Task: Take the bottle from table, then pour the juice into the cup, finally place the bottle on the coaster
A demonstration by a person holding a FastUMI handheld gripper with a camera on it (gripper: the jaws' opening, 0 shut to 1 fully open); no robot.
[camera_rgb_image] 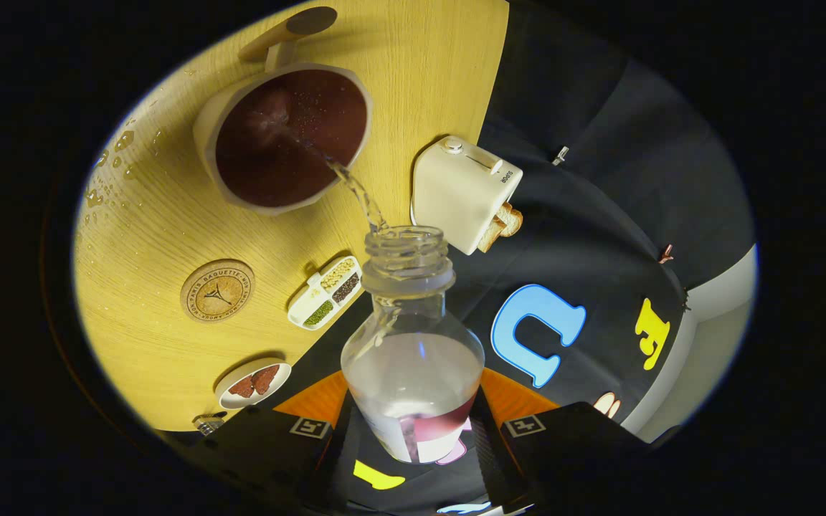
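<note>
While bottle (413, 358) is tipped, clear stream runs from its mouth into cup (284, 136) beyond fingers, so pour step is underway. Gripper (413, 437) fingers clamp bottle base from both sides. Bottle is clear plastic, cap off, approx half liquid left. Next: tilt back upright w/o dripping, then carry to coaster (217, 290) near cup.

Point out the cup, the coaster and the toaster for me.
cup (206, 123), gripper view, on its pale outer wall
coaster (217, 290), gripper view, on its round top face
toaster (456, 195), gripper view, on its white side
</note>
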